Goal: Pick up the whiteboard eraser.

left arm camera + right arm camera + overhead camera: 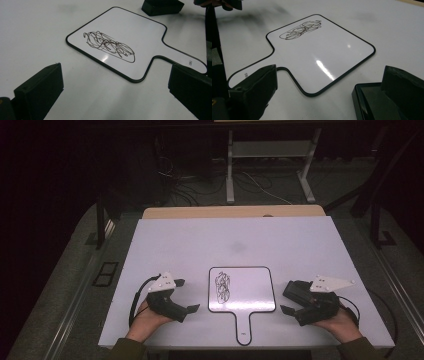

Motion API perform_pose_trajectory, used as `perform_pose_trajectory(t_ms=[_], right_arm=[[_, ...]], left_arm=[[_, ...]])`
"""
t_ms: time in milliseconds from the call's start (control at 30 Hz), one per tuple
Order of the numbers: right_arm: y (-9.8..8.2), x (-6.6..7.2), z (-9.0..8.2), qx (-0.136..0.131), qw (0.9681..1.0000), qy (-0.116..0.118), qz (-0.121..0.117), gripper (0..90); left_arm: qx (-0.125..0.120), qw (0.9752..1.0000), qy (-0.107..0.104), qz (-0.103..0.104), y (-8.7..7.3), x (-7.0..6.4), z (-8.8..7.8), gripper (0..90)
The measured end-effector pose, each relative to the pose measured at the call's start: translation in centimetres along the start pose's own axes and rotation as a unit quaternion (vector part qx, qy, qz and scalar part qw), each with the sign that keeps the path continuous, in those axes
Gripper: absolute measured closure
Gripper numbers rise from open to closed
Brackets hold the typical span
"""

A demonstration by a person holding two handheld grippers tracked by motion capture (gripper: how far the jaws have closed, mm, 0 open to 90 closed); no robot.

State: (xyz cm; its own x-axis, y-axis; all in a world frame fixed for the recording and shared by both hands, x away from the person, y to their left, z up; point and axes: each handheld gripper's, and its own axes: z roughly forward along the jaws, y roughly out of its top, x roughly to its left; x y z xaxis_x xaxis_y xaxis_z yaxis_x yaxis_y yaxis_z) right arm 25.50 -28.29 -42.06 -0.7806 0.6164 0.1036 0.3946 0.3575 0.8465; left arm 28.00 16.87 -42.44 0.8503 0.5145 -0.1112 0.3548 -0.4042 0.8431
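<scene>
A small whiteboard (pixel 247 292) with a black rim and a short handle was laid flat on the white table (pixel 190 245), near the front edge and about midway between the two grippers. Its handle (pixel 243 327) was pointed toward the person. A tangled dark scribble (pixel 222 287) was drawn on the left part of its face; the rest of the face was left blank, with lamp glare caught on it in the right gripper view.

A black block (pixel 300 290), seemingly an eraser, was set on the table just right of the whiteboard, apart from its rim. In the right gripper view it was seen at the lower right (pixel 372 102), partly hidden behind one jaw.

The left gripper (pixel 185 295) was held low over the table to the left of the whiteboard, with its jaws spread wide and nothing between them; in its own view the whiteboard (pixel 117 42) was framed between the two black jaws, untouched.

The right gripper (pixel 292 302) was held to the right, by the black block, its jaws likewise spread apart. Whether the block was touched by the nearer jaw could not be told. Each gripper was carried in a hand entering from the bottom of the high view.
</scene>
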Motion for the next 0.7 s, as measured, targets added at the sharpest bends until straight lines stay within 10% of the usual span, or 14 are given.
perform_pose_trajectory(t_ms=[700], right_arm=[[0.92, 0.42, -0.25, 0.020, 0.9997, 0.006, -0.012, 0.0]], left_arm=[[-0.001, 1.0000, -0.002, 0.004, -0.13, -0.42, -0.07, 0.0]])
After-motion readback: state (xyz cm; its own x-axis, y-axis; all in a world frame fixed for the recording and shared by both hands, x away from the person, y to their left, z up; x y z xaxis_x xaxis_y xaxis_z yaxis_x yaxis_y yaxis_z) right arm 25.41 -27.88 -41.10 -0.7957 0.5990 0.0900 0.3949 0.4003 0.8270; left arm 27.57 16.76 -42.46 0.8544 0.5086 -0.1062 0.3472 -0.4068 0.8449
